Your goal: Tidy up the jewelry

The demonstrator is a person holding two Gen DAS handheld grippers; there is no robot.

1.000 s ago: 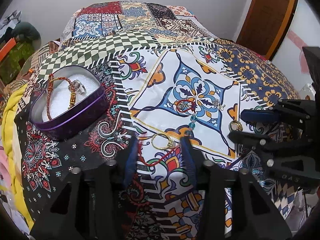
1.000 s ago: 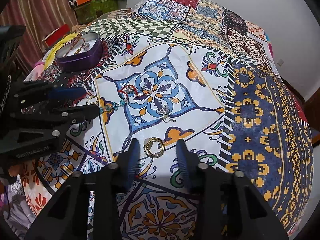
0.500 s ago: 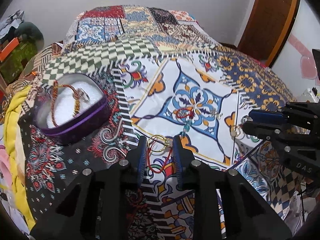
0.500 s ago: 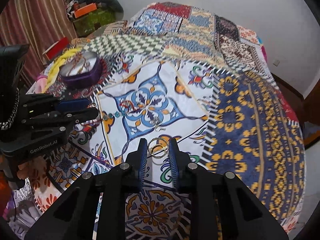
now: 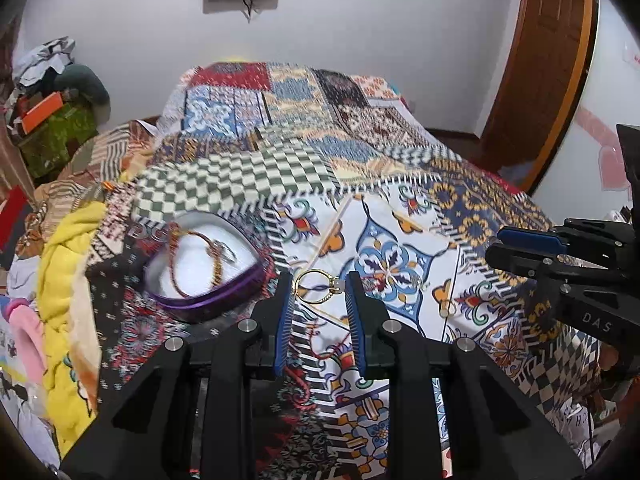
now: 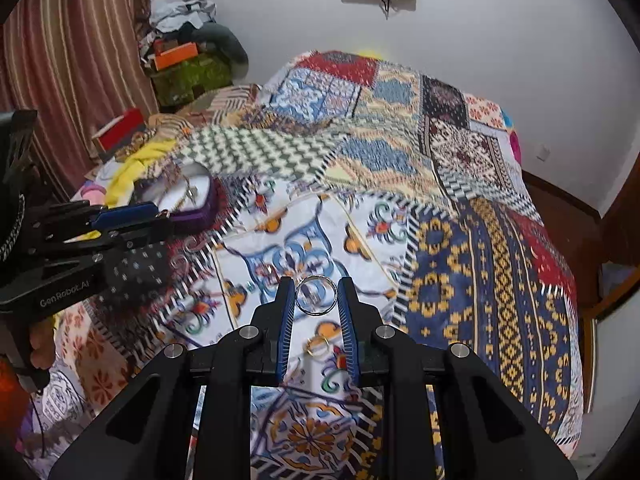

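Note:
My left gripper [image 5: 319, 285] is shut on a gold ring with a small stone [image 5: 333, 282], held in the air above the patterned bedspread [image 5: 400, 208]. Just left of it sits the purple heart-shaped tin [image 5: 208, 300], open, with a red beaded bracelet and a ring on its white lining. My right gripper [image 6: 316, 294] is shut on a pale metal ring [image 6: 316, 313], also lifted off the cloth. Below it a gold ring [image 6: 319, 346] lies on the bedspread. The tin [image 6: 200, 216] shows far left, behind the left gripper [image 6: 132, 220].
A red thread piece with beads [image 5: 374, 280] lies on the blue-and-white square. Yellow cloth [image 5: 68, 264] is bunched at the bed's left edge. Clutter [image 6: 188, 60] and a striped curtain [image 6: 72, 60] stand at the back left, and a wooden door [image 5: 536, 80] at the right.
Both grippers went from open around rings lying on the cloth to shut on them. Both have since risen, lifting the rings off the bedspread.

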